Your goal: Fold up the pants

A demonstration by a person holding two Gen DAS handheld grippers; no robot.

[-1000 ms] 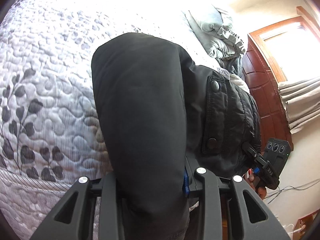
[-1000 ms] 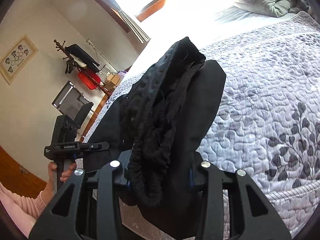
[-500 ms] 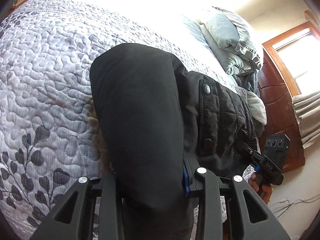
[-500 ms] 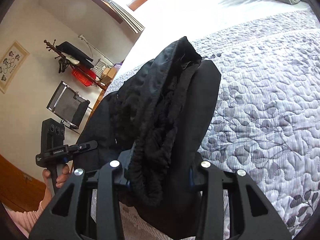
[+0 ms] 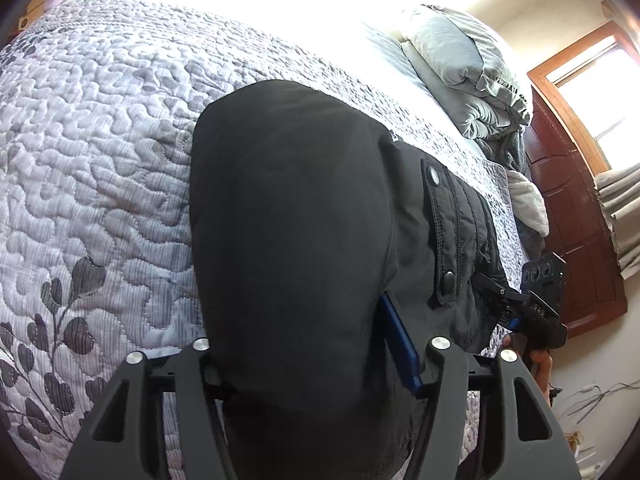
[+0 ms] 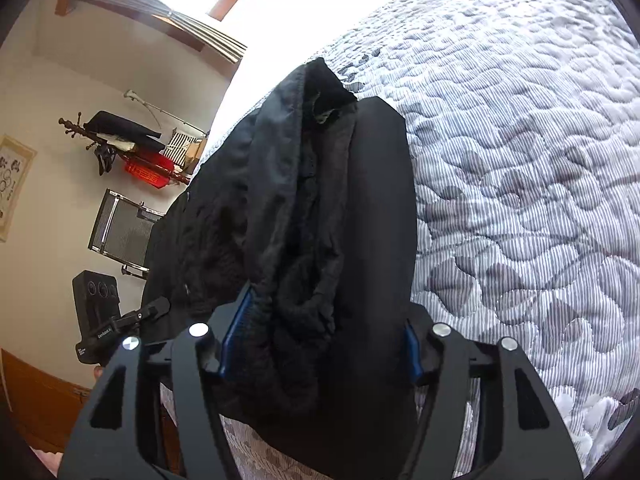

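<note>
The left black two-finger gripper (image 5: 316, 364) is pinching a thick fold of the black quilted pants (image 5: 292, 248), its jaws spread wide around the bunched cloth with a blue finger pad (image 5: 400, 344) showing against the fabric. The right black two-finger gripper (image 6: 320, 344) is likewise clamping the same pants (image 6: 340, 220) at the gathered, fleece-lined waistband, its blue pads pressing both sides of the bundle. The pants are hanging between the two tools just over the grey-and-white quilted bedspread with leaf print (image 5: 100, 152).

The left wrist view is catching the snap-buttoned pocket flap (image 5: 440, 236), a rumpled pale grey duvet (image 5: 468, 76) at the head of the bed and a dark red wooden door (image 5: 572, 216); the letters "DAS" are showing on the other tool's body there. The right wrist view is instead showing a wooden coat rack hung with dark clothes and a red bag (image 6: 132, 152), a black mesh chair back (image 6: 120, 232) and a framed picture (image 6: 12, 184); small white lettering on the opposite gripper is too blurred to read.
</note>
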